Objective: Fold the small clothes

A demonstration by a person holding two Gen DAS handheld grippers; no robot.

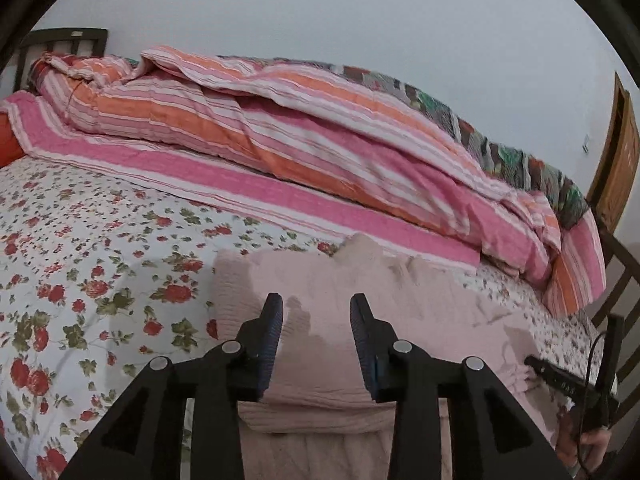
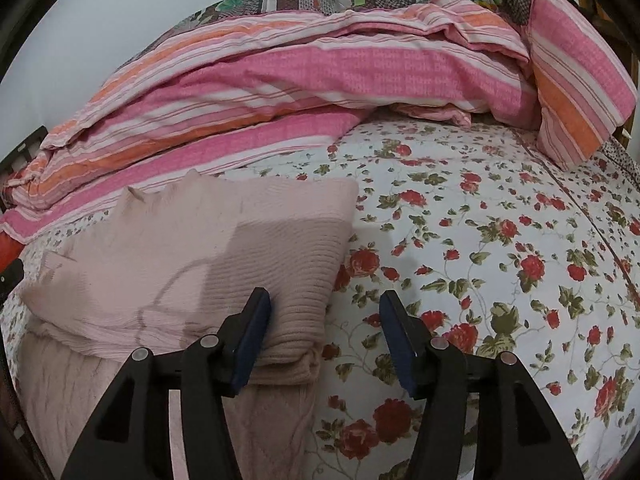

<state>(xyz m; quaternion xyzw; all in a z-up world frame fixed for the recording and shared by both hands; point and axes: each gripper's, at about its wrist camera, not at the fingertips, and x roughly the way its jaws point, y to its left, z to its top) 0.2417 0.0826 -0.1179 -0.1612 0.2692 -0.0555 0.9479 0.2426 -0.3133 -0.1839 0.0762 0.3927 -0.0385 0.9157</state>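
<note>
Bed with rose-print sheet (image 2: 480,240) fills both frames, striped pink-orange duvet (image 1: 280,140) bunched toward top under grey wall (image 1: 360,20). Folded pink knit sweater (image 2: 192,248) lies lower centre-left. Left gripper (image 1: 316,312) and right gripper (image 2: 324,308) jaws both apart, gripping nothing; no readable writing.

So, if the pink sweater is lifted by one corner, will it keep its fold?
Probably not. The sweater is soft ribbed knit and already sags and wrinkles over the sheet, so it should droop and unfold. It looks light, and not slippery, since the ribs give grip.

A striped pink-and-orange quilt (image 1: 304,136) lies bunched along the far side of the floral bedsheet (image 2: 480,240).
</note>
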